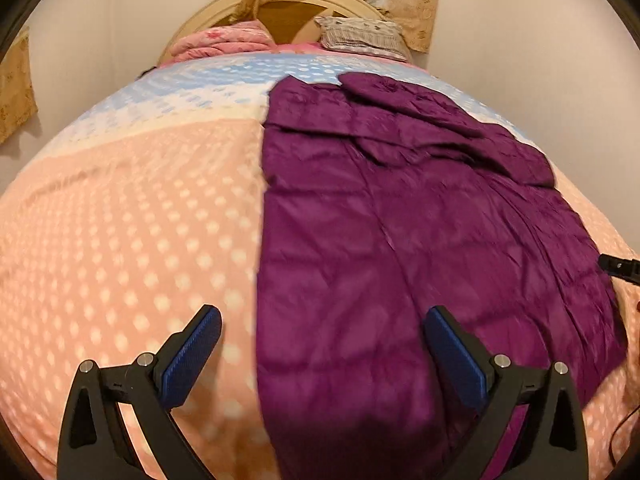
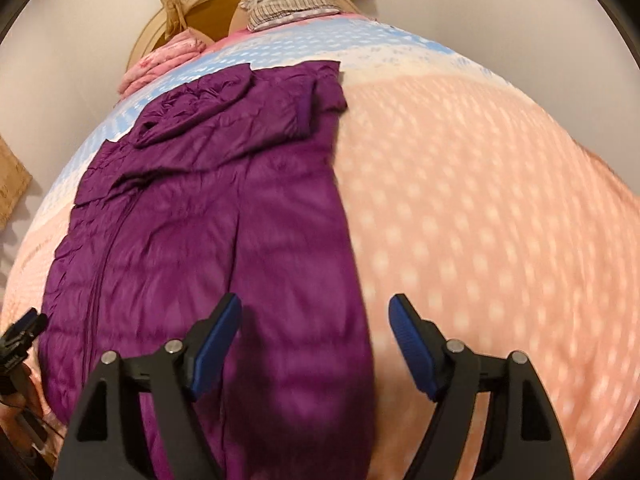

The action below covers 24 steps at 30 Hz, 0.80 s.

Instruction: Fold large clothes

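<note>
Closest to me, my left hand-held gripper hangs spread wide and empty, straddling the coat's straight long edge where it meets the bedspread. My right hand-held gripper is likewise spread and holds nothing, poised over the coat's opposite long edge, one finger above purple fabric and the other above the spread.

I judge the step in hand to be picking up the near hem for a lengthwise fold. To do it well, I would bring both grippers down at matching spots on the two near corners, pinch through all layers at once, and lift evenly so the slippery shell does not slide askew.

The purple quilted coat lies flat on the bed, running away from me toward the headboard. It looks already narrowed, with one side straight. A sleeve lies diagonally across its upper part. The fabric is glossy, puffy and wrinkled.

Beyond it sit a pink folded quilt and a patterned pillow.
</note>
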Each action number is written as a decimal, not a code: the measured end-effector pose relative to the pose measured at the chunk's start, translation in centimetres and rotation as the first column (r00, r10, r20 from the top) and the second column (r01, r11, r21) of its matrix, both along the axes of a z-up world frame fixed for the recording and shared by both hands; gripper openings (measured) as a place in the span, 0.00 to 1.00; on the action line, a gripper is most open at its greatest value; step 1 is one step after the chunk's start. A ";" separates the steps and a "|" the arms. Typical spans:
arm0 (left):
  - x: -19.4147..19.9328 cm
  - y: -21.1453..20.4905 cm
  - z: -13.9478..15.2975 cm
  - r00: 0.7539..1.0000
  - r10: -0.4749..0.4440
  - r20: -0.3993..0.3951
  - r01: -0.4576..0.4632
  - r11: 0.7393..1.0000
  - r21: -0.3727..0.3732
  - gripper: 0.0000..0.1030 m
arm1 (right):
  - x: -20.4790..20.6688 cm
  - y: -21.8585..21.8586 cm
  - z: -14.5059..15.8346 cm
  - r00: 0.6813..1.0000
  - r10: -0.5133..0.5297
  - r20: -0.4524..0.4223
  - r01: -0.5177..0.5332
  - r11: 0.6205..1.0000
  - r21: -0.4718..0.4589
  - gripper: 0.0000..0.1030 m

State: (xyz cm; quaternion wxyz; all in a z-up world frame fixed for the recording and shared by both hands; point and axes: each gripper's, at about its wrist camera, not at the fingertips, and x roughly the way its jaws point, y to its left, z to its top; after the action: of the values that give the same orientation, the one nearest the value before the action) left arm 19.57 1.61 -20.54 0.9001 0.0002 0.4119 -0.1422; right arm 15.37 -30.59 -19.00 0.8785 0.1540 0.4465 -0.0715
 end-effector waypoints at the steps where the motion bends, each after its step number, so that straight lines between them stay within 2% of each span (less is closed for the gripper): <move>1: -0.1 -0.3 -0.3 1.000 -0.006 -0.011 0.006 1.000 -0.004 0.99 | -0.8 0.3 -0.2 1.000 0.001 -0.008 -0.001 1.000 -0.004 0.76; 7: -1.4 -0.6 -0.7 1.000 -0.011 0.001 0.011 1.000 -0.026 0.99 | -4.1 1.3 -1.0 1.000 0.001 -0.020 -0.001 1.000 0.003 0.76; 9: -1.7 -0.8 -0.8 1.000 -0.020 0.006 0.020 0.999 -0.026 0.98 | -4.3 2.0 -1.3 1.000 0.002 -0.020 -0.002 1.000 -0.016 0.72; 10: -2.1 -0.9 -0.9 1.000 -0.024 0.017 0.025 1.000 -0.017 0.96 | -4.5 2.5 -1.5 1.000 0.005 -0.021 -0.006 0.999 -0.034 0.65; 11: -2.4 -1.1 -0.9 0.999 -0.024 0.040 0.024 1.000 0.000 0.89 | -4.5 2.9 -1.6 1.000 0.009 -0.026 -0.011 0.998 -0.054 0.55; 12: -2.5 -1.2 -0.9 0.999 -0.018 0.051 0.016 1.000 0.021 0.83 | -4.5 3.2 -1.6 0.999 0.022 -0.027 -0.024 0.996 -0.082 0.50; 13: -2.6 -1.2 -0.8 0.998 -0.016 0.055 0.015 1.000 0.026 0.80 | -4.6 3.3 -1.5 0.999 0.039 -0.019 -0.040 0.996 -0.075 0.35; 14: -2.7 -1.0 -0.6 0.998 -0.013 0.067 0.011 1.000 0.027 0.64 | -4.5 3.2 -1.4 0.999 0.052 -0.009 -0.052 0.998 -0.038 0.12; 15: -2.9 -0.9 -0.2 0.997 -0.015 0.078 0.013 0.999 0.030 0.34 | -4.5 2.9 -1.3 0.999 0.054 -0.007 -0.054 0.999 -0.003 0.11; 16: -2.8 -0.8 0.0 0.997 -0.026 0.071 0.024 0.999 0.025 0.19 | -4.4 2.8 -1.4 0.999 0.054 -0.006 -0.054 0.999 0.002 0.11; 18: -2.9 -0.4 0.6 0.998 -0.039 0.055 0.040 0.999 -0.013 0.09 | -4.5 2.6 -1.2 0.998 0.058 0.002 -0.058 0.998 0.025 0.09; 20: -3.6 -0.3 1.7 0.995 -0.059 0.080 0.061 0.998 -0.020 0.06 | -5.2 2.3 -0.6 0.997 0.063 0.034 -0.065 0.995 0.073 0.08; 24: -4.7 0.4 3.8 0.990 -0.082 0.113 0.089 0.994 -0.056 0.04 | -6.4 2.5 1.9 0.991 0.098 0.095 -0.106 0.991 0.080 0.07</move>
State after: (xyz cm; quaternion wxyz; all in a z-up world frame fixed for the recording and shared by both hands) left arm 14.82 1.99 -16.71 0.9142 -0.0019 0.3564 -0.1929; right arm 8.97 -28.10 -17.06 0.8930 0.1714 0.4161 -0.0003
